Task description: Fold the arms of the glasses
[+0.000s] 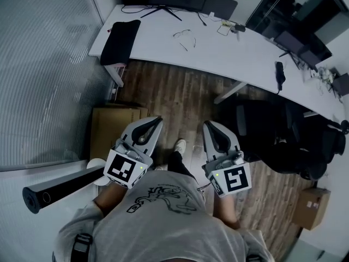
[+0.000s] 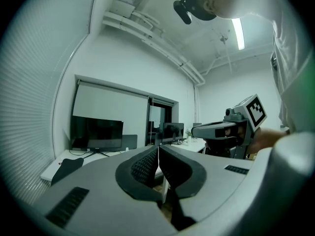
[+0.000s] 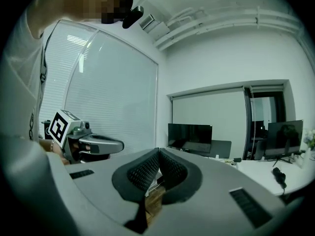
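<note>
Glasses (image 1: 184, 38): arms seemingly unfolded, lying on white desk (image 1: 234, 56), well apart from both tongs.
Left tongs (image 1: 157, 120), right tongs (image 1: 208, 125): pressed together, empty, above the floor.
Risk: the thin frame may skid or bend under a careless nip.

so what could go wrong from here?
1. The left gripper and right gripper are both shut and empty. Arriving at the thin glasses like that would likely shove them across the desk.
2. A cardboard box sits on the floor short of the desk's left end, so it may be a trip hazard.
</note>
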